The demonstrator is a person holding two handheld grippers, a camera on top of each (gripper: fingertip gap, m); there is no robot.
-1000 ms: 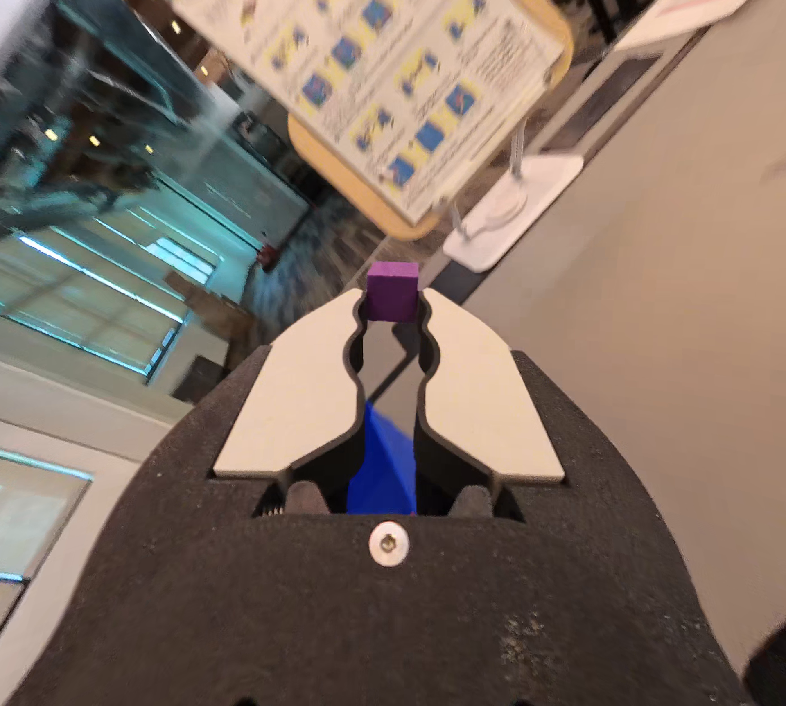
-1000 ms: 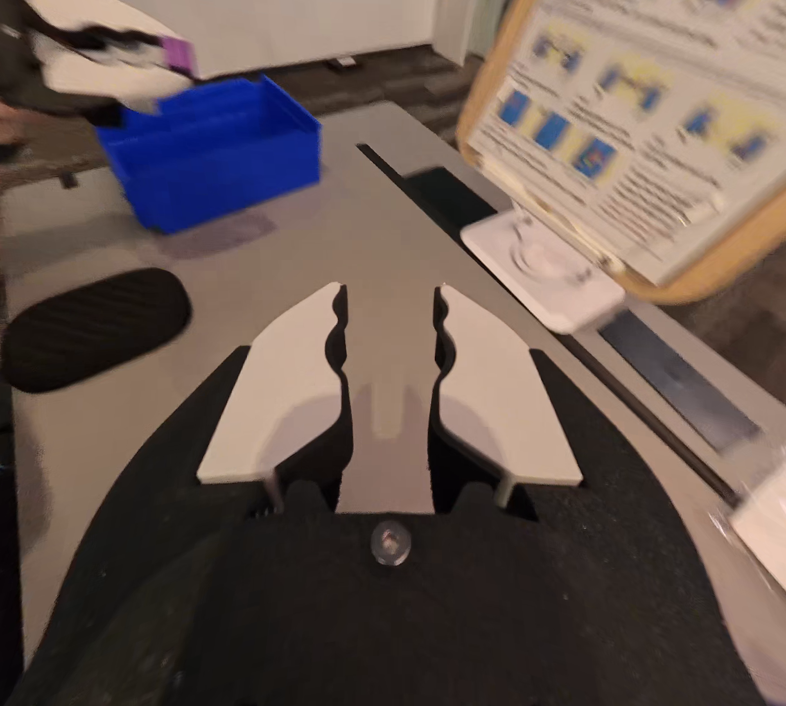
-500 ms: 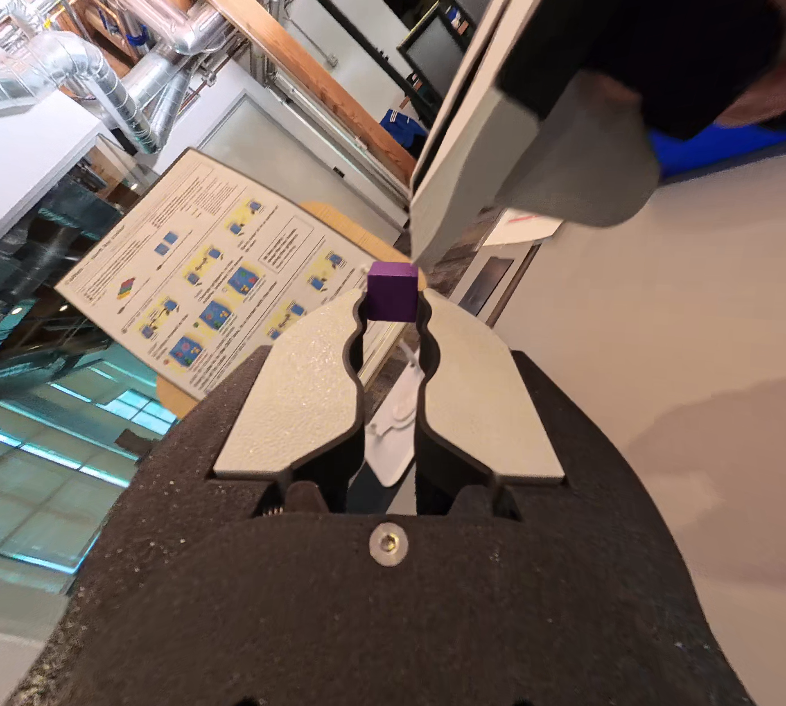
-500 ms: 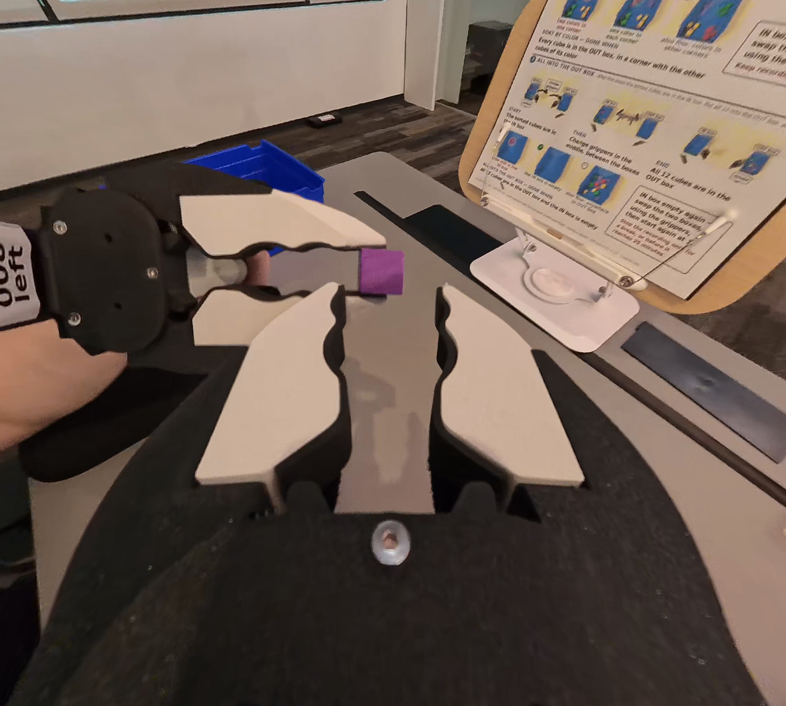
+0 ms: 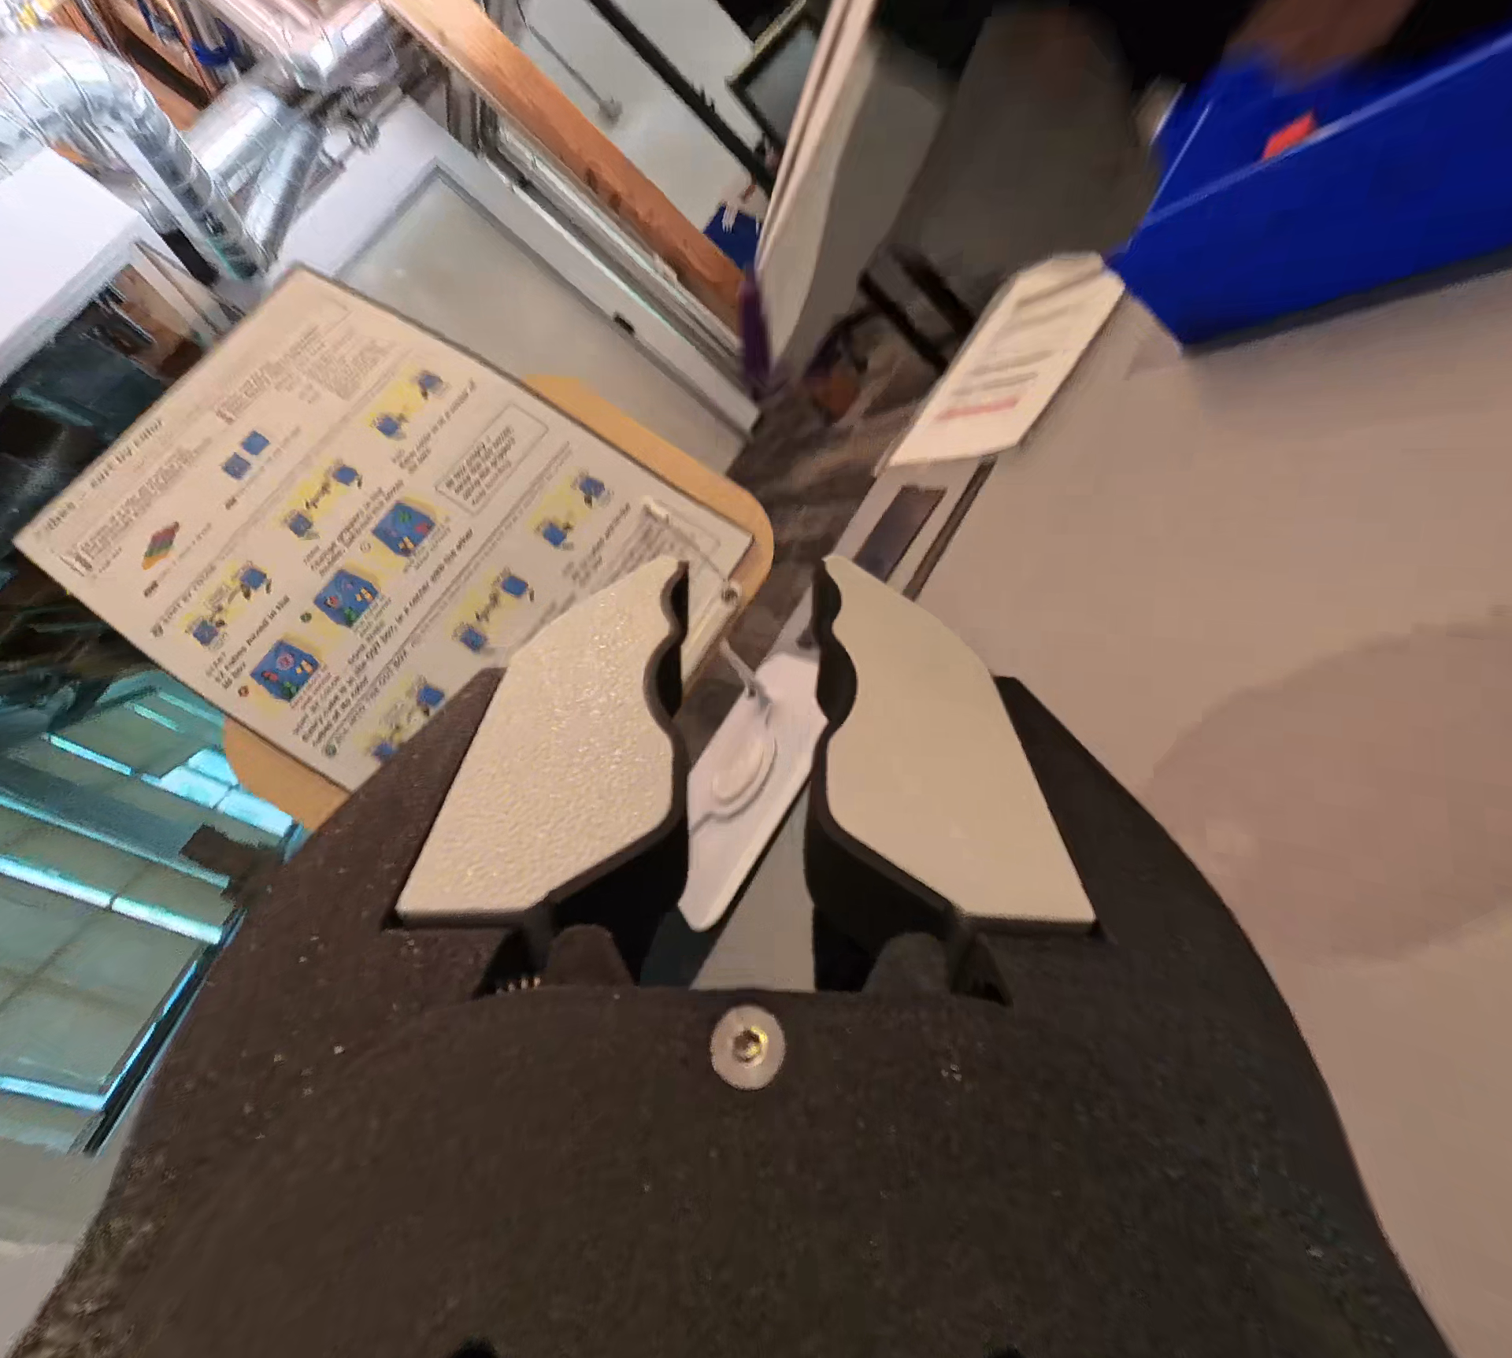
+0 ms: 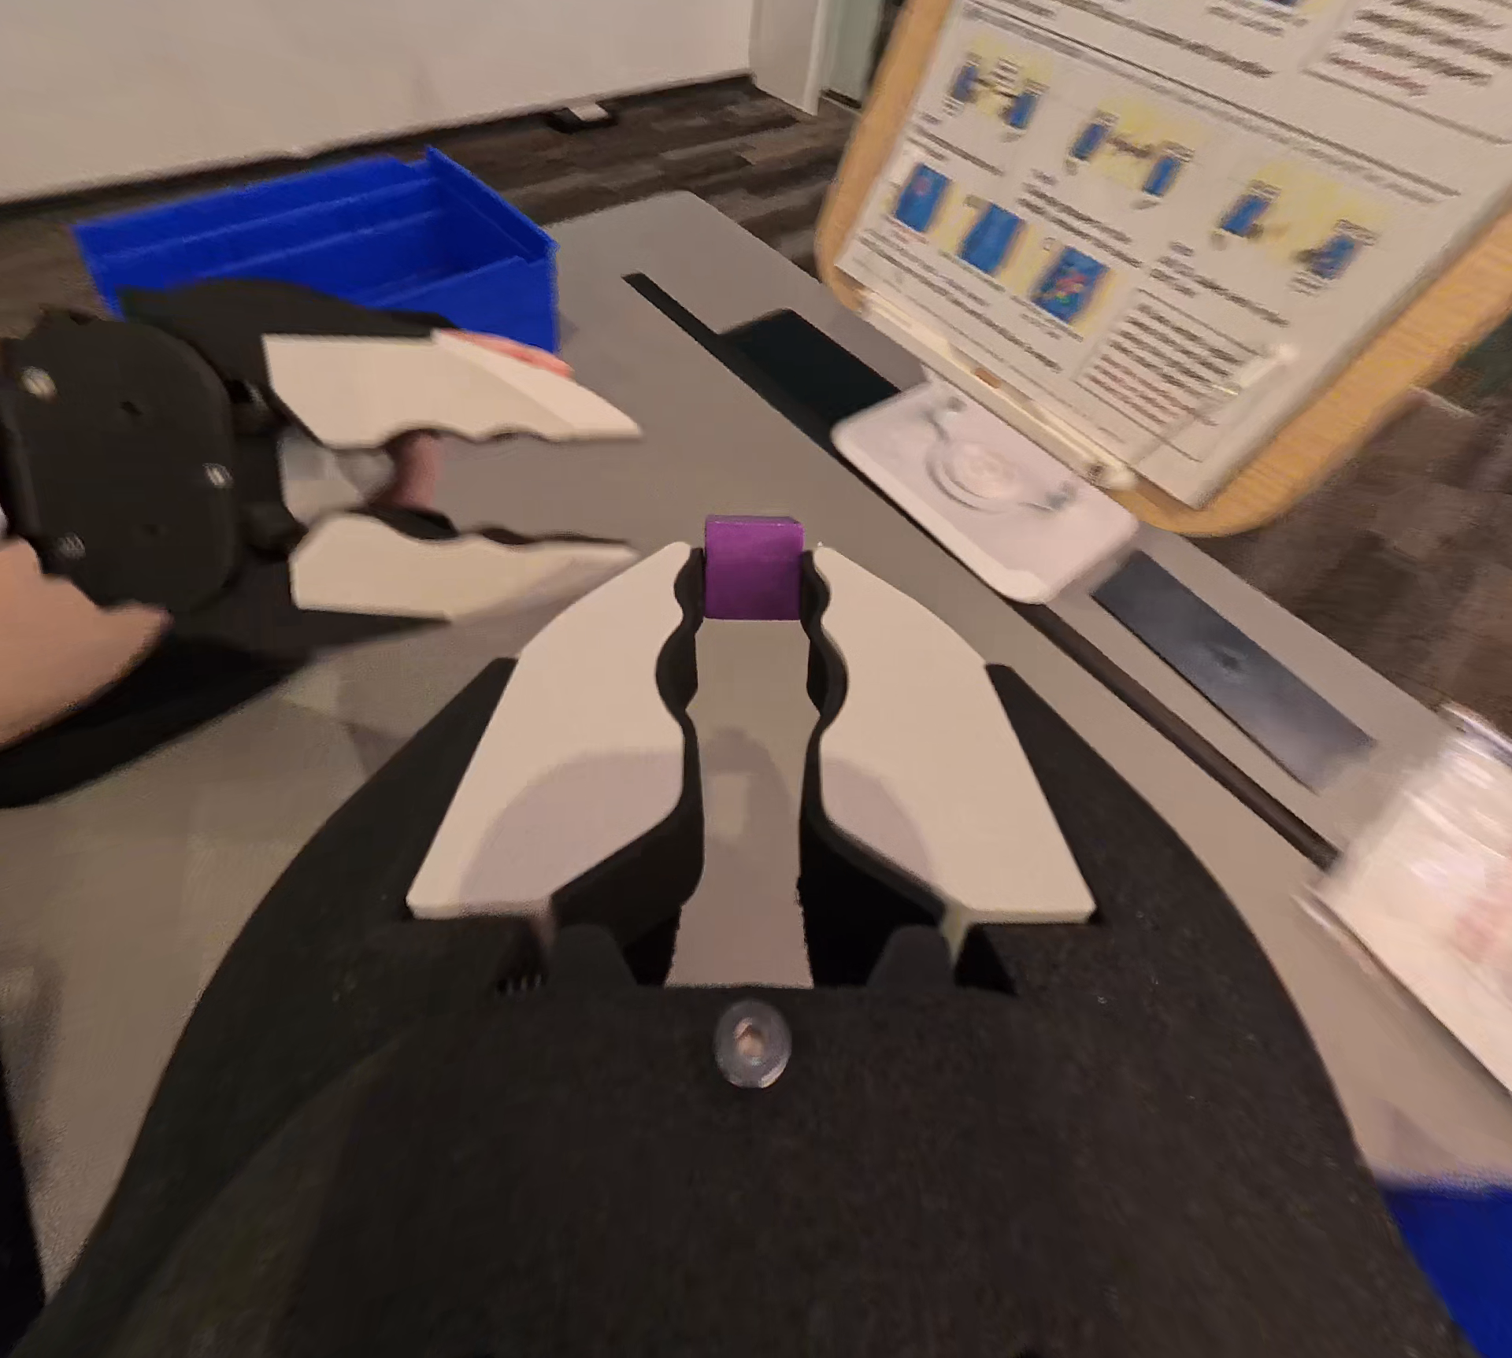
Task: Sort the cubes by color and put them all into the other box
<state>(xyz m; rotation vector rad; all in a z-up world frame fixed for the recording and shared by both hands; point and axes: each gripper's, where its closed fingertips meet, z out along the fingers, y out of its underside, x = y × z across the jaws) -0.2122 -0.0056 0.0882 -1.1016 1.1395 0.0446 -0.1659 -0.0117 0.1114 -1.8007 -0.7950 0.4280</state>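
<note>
Our right claw [image 6: 753, 556] is clamped on the purple cube [image 6: 750, 568], which sits squeezed between the two fingertips and is held up off the grey bench [image 6: 720, 354]. Our left claw [image 5: 749, 570] is spread wide with nothing between its fingers. In the right wrist view we see it just to the left of the cube, turned on its side, its fingers one above the other and apart from the cube.

Behind that left claw, at the far left of the bench, stands a blue box [image 6: 327, 239]; from here we cannot tell what lies in it. In the left wrist view a second blue box [image 5: 1342, 190] shows at the upper right, blurred, with a small red shape [image 5: 1289, 137] inside that we cannot make out clearly. A thin purple streak [image 5: 753, 329] at the tip of a pale finger in that view is likely the cube seen edge-on.

A printed sheet on a wooden board [image 6: 1186, 116] stands on a white stand [image 6: 982, 493] at the far right of the bench.
</note>
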